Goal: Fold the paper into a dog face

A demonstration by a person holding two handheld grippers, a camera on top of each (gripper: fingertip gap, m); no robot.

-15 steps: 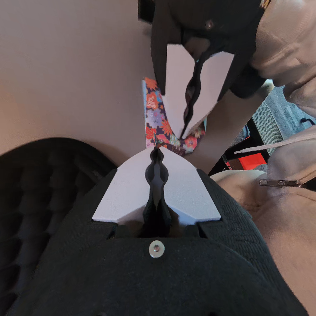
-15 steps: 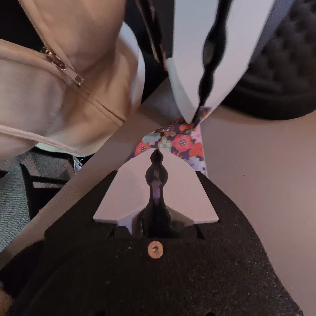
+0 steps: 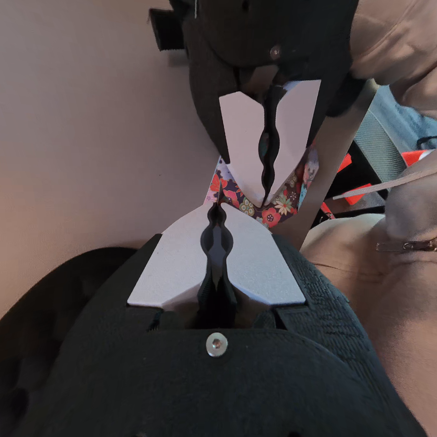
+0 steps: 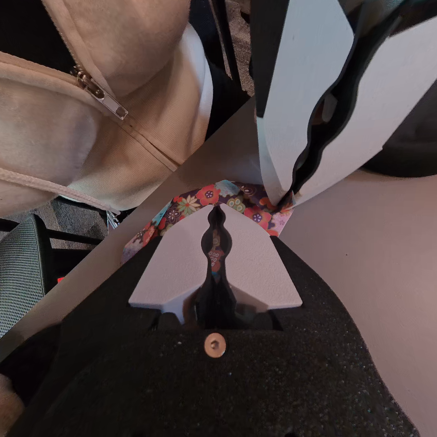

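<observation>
Both grippers pinch the paper (image 3: 272, 210), floral-print sheet at the table (image 3: 82, 118) edge. My L gripper (image 3: 218, 203) has jaws closed w/ a thin paper edge caught right at the tips, the sheet standing up there. R gripper (image 4: 216, 207) is also closed on the paper; print shows thru the slot between its fingers, so the sheet runs well inside the jaws. In the L view the R gripper (image 3: 264, 201) sits just ahead & slightly to the right, tips pointing back at mine, nearly touching. Reason for the hold, I think: two pinch pts close together keep the flap taut so a crease can be set, prob an ear or corner fold. Can't tell which fold stage.

Around: black foam pad (image 3: 47, 307) behind & left of the L gripper; person's beige zip jacket (image 4: 82, 118) ahead-left of the R gripper; chair (image 4: 21, 272) below the table edge. Obstruction-wise, the grippers crowd each other & the paper sits at the table edge, so little room to press flat.
</observation>
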